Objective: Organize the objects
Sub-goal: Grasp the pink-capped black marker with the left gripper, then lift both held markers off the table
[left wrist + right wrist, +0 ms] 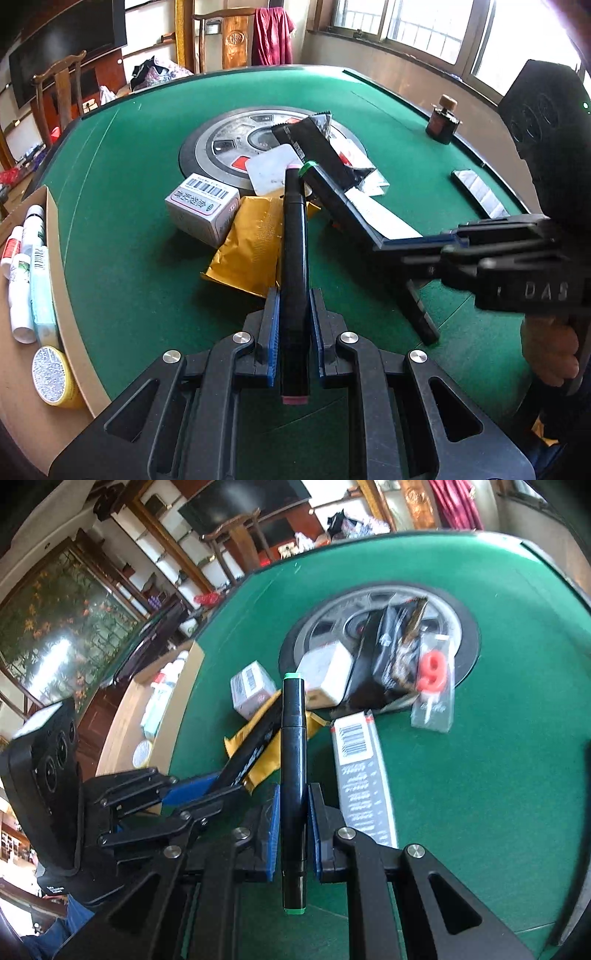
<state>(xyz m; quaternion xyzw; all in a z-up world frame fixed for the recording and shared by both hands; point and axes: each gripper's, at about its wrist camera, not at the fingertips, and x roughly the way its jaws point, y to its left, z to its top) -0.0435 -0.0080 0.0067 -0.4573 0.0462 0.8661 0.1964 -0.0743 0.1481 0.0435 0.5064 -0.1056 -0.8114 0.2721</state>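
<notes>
My left gripper [293, 325] is shut on a black marker with pink ends [294, 258], held above the green table [129, 206]. My right gripper [293, 819] is shut on a black marker with green ends [293, 775]. In the left wrist view the right gripper [454, 245] comes in from the right, and its green-ended marker [332, 192] points toward the pile. In the right wrist view the left gripper [184, 790] sits at the left with its marker [255, 746]. A cardboard box [55, 258] at the left table edge holds white tubes [22, 280] and a round tin [51, 376].
A pile lies around the round centre panel [221, 147]: a white barcode box [201, 206], a gold pouch [247, 251], a white card [271, 168], black packets [317, 144], a "9" candle pack [432, 686] and a long barcode box [360, 771]. A small bottle [441, 118] stands far right.
</notes>
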